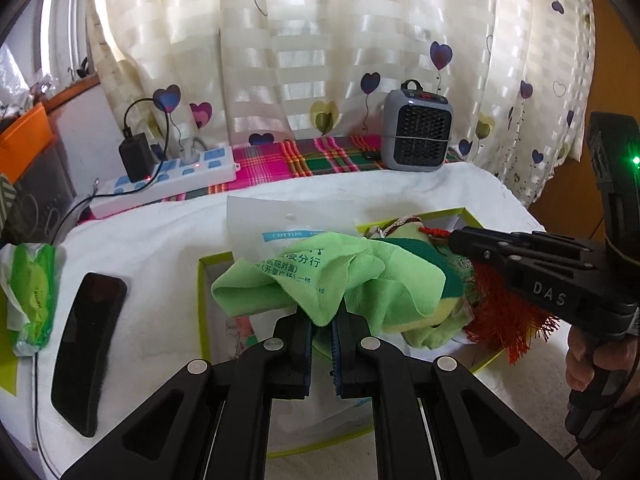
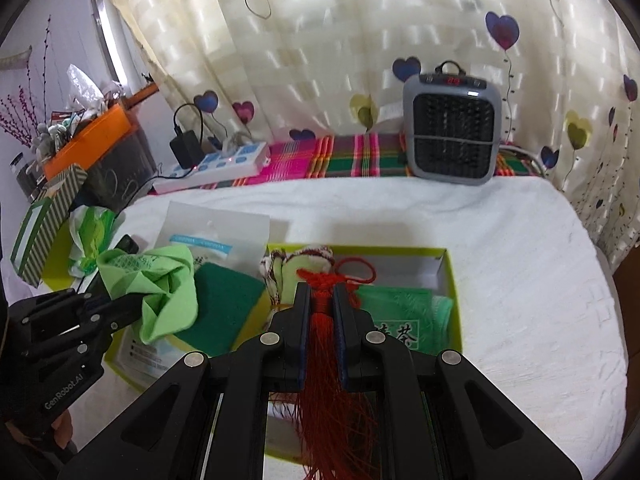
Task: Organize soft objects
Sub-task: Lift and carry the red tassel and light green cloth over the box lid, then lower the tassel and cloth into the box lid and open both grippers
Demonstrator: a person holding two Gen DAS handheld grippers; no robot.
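A: Item one: green cloth (image 1: 320,276)?

B: Limp, light, and draping. The left claw (image 1: 322,320) is pinching one hanging corner, closed down to the fabric, and holding it over the box (image 1: 204,312) at 9 o'clock.

A: Item two: red tassel (image 2: 324,364)?

B: Loose, slippery threads under a firm knotted head. The right claw (image 2: 321,304) is clamping the bound neck, the best hold in my judgement, above the box's 6 o'clock edge on the counter (image 2: 520,280).
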